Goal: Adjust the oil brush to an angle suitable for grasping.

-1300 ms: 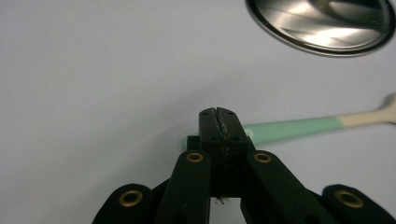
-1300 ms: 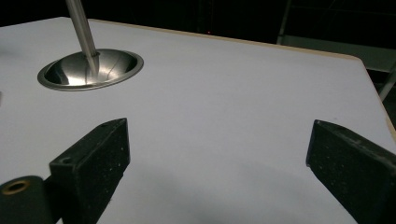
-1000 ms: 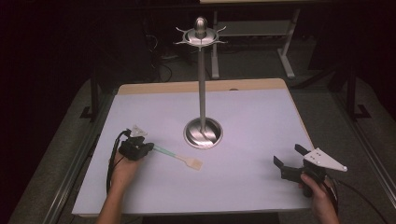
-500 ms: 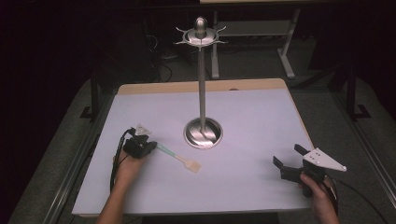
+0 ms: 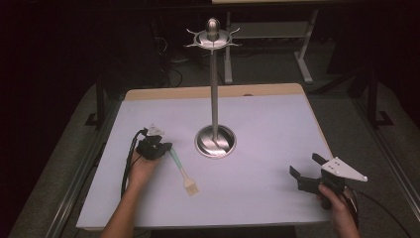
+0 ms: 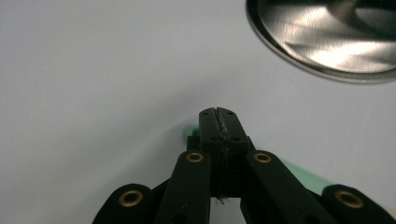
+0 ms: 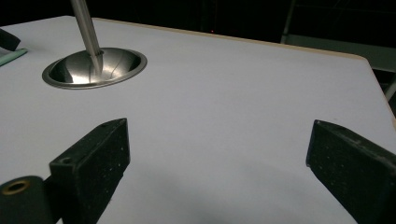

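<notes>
Now the left gripper is clamped on the green handle of the brush, near its end, and the brush lies on the white table with its pale head toward the person (the handle shows green under the closed jaws in the left gripper view). Just beside it stands the round base of the metal stand. Well apart, the right gripper has its jaws wide and holds nothing.

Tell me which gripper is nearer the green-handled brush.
Left. The left gripper sits at the handle end of the green-handled brush, jaws shut on it. The right gripper is across the table, jaws open, well apart from the brush.
</notes>
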The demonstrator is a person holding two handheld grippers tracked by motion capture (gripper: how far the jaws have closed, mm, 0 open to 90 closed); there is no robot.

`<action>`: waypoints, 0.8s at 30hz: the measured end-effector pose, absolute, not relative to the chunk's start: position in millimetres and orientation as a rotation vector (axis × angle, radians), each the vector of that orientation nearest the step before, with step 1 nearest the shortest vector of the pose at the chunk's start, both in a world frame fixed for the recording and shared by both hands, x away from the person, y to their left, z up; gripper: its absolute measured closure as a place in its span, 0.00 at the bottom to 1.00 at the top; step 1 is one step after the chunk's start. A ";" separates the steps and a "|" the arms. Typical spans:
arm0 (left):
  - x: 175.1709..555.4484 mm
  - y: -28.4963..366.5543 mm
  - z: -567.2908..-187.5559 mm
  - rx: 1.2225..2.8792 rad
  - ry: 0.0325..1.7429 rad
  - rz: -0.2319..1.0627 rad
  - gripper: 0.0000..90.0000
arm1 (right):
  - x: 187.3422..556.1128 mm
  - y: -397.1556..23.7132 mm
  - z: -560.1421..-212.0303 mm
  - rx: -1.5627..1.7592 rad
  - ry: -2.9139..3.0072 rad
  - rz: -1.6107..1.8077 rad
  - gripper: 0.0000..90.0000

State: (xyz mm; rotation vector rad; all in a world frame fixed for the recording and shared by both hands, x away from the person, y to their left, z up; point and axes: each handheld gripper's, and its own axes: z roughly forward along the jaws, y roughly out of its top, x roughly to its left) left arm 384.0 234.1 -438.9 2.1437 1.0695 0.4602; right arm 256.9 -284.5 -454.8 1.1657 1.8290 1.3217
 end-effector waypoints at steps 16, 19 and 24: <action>328.9 191.5 -419.8 2.282 0.923 0.237 1.00 | 255.5 -284.2 -454.8 1.162 1.817 1.323 0.06; 317.6 186.5 -420.8 2.322 0.914 0.206 1.00 | 255.5 -284.1 -454.8 1.162 1.820 1.322 0.06; 313.4 175.6 -428.9 2.349 0.916 0.170 1.00 | 255.9 -283.6 -454.8 1.157 1.828 1.315 0.06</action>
